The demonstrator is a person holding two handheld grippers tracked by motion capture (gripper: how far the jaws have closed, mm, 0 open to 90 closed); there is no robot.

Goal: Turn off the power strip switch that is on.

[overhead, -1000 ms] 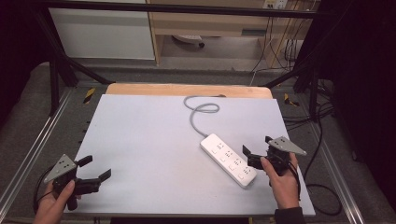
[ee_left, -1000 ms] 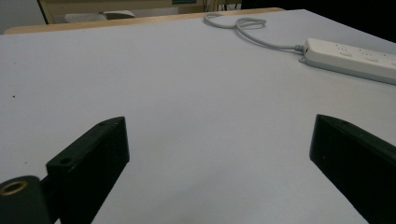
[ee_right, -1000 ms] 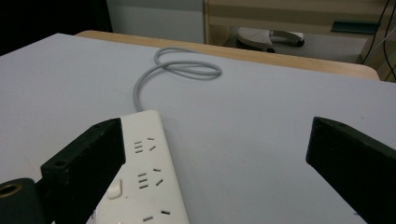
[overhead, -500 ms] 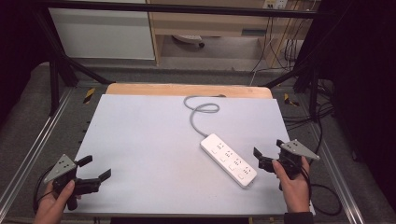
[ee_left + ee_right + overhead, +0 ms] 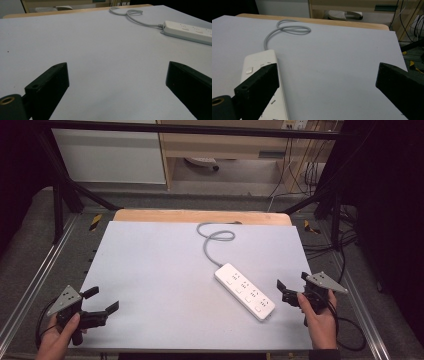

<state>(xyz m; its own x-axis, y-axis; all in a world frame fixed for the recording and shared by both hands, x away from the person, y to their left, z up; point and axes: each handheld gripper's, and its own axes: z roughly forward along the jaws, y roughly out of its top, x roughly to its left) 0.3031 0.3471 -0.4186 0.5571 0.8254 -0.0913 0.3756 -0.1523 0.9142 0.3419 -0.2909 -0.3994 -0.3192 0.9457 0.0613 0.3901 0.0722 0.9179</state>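
A white power strip (image 5: 245, 291) lies diagonally on the pale grey table top (image 5: 160, 270), right of centre. Its grey cable (image 5: 215, 237) loops toward the back edge. My right gripper (image 5: 292, 282) is open, just right of the strip's near end and apart from it. In the right gripper view the strip (image 5: 259, 62) runs under the left jaw, and the cable (image 5: 287, 28) curls beyond it. My left gripper (image 5: 102, 299) is open at the near left corner, nothing between its jaws. The left gripper view has the strip (image 5: 190, 30) far off at the right.
A wooden strip (image 5: 200, 216) borders the table's back edge. Metal rails (image 5: 35, 285) run along both sides, with black frame posts behind. Loose cables (image 5: 340, 245) hang off the right side. Cabinets and floor lie beyond the table.
My right gripper has drawn back to the right, away from the power strip's near end. The left gripper and the strip have stayed put.
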